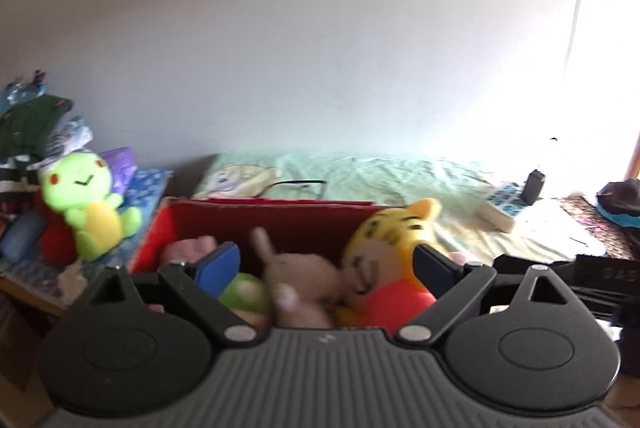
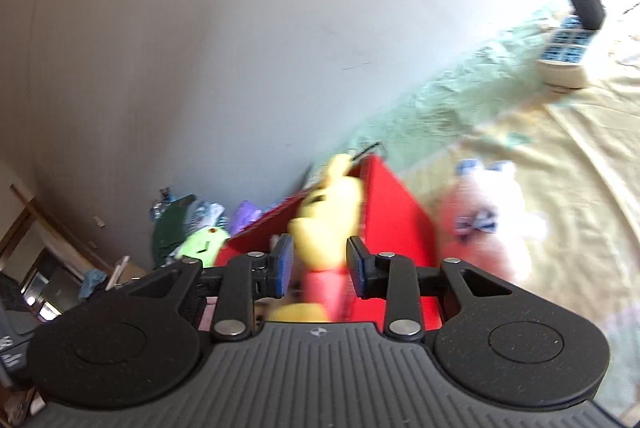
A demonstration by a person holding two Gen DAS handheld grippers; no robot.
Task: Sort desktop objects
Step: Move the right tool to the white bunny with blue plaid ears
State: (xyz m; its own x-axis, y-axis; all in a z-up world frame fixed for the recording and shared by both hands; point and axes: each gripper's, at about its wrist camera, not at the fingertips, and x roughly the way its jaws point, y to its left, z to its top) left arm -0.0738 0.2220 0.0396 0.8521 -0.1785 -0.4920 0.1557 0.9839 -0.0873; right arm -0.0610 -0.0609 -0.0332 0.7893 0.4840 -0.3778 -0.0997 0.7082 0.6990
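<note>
In the left wrist view, the left gripper [image 1: 326,264] sits at the bottom centre of the frame with its blue-padded fingers [image 1: 218,266] spread wide and nothing clamped between them. Beyond it is a red box [image 1: 280,218] holding several soft toys: a beige plush [image 1: 296,280] in the middle, a green plush [image 1: 246,294] low at its left, a pink one [image 1: 192,246] at the box's left end, and a yellow tiger-striped plush [image 1: 394,240] with a red body at the right end, leaning over the box's edge. The box stands on a pale green and cream bedsheet [image 1: 360,172] that runs across the middle of the frame. At the left, outside the box, a lime-green frog plush [image 1: 90,200] sits upright against a pile of folded cloth. At the right a power strip [image 1: 504,204] lies on the sheet. In the right wrist view, the right gripper [image 2: 320,264] is at lower centre, its jaws partly apart, with a blurred yellow plush [image 2: 332,212] in a red shirt in the gap; the blur hides whether the pads touch it, so I cannot tell if it is grasped. The red box [image 2: 394,216] is directly behind it, and a pink and white plush [image 2: 488,216] lies on the sheet just right of the box.
</note>
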